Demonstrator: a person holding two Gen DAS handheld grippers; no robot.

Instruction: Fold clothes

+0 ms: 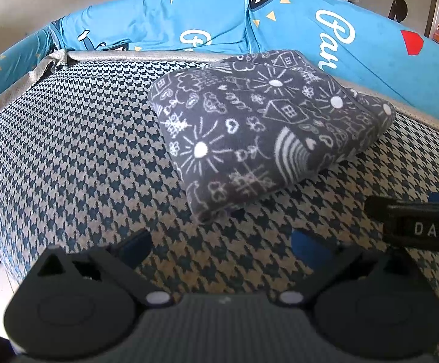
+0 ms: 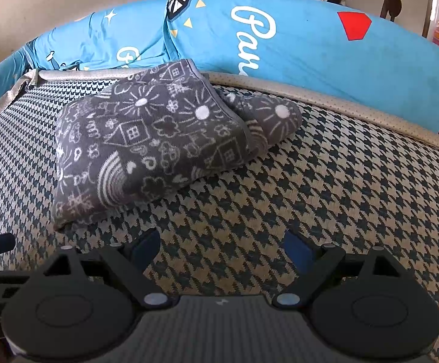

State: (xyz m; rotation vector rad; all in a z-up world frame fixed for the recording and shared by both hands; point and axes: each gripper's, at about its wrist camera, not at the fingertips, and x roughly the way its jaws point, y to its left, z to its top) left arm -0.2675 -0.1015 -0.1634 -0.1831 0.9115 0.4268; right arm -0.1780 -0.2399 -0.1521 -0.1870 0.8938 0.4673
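Folded grey cloth (image 1: 261,133), houndstooth cushion (image 1: 68,151)

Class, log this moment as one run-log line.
left gripper: open, empty | right gripper: open, empty | grey doodle-print fleece garment: folded on houndstooth cushion

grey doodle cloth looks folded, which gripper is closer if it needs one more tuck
Probably the left gripper: the grey cloth lies almost straight ahead of its open fingers, while for the right gripper it sits off to the left. Both are open and empty.
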